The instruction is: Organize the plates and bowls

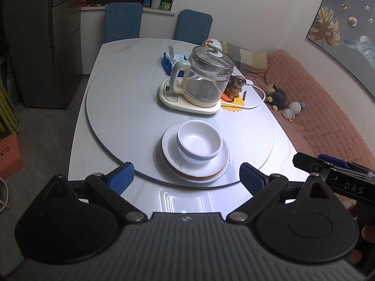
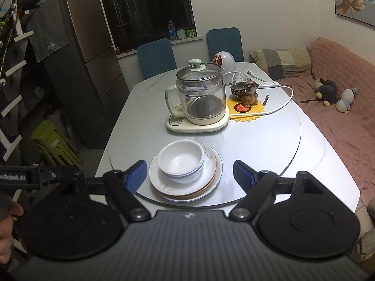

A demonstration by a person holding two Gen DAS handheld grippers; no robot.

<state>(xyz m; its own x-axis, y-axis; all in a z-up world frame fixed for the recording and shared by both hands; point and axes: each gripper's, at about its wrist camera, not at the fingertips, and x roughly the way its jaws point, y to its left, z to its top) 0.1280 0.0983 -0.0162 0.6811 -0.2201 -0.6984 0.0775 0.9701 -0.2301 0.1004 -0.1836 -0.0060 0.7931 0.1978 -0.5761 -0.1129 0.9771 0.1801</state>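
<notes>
Left gripper (image 1: pixel 186 178): blue-padded fingers (image 1: pixel 121 176) spread wide, holding nothing, touching nothing, poised above the near table edge with the stack of crockery framed between them. Right gripper (image 2: pixel 191 175): fingers (image 2: pixel 243 175) likewise spread wide and empty, clear of the crockery, which sits just ahead between them; its body also shows at the right edge of the left wrist view. Stack of plates (image 1: pixel 194 164) (image 2: pixel 185 180): white plates, one with a brown rim, piled on the near edge of the round turntable (image 1: pixel 131 117) (image 2: pixel 269 145). Bowls (image 1: pixel 199 141) (image 2: pixel 181 161): white, nested one inside another, upright on the top plate, set toward its far side; the uppermost holds nothing. Glass kettle (image 1: pixel 208 75) (image 2: pixel 199 93): lidded, pale green handle, seated on its cream base near the turntable's middle, well apart from the plates; contents cannot be made out. Dog figurine (image 1: pixel 235 85) (image 2: pixel 249 92): standing on a yellow mat (image 2: pixel 246 112) just beside the kettle. Table (image 1: pixel 105 53) (image 2: pixel 328 180): pale marbled top carrying the turntable.
</notes>
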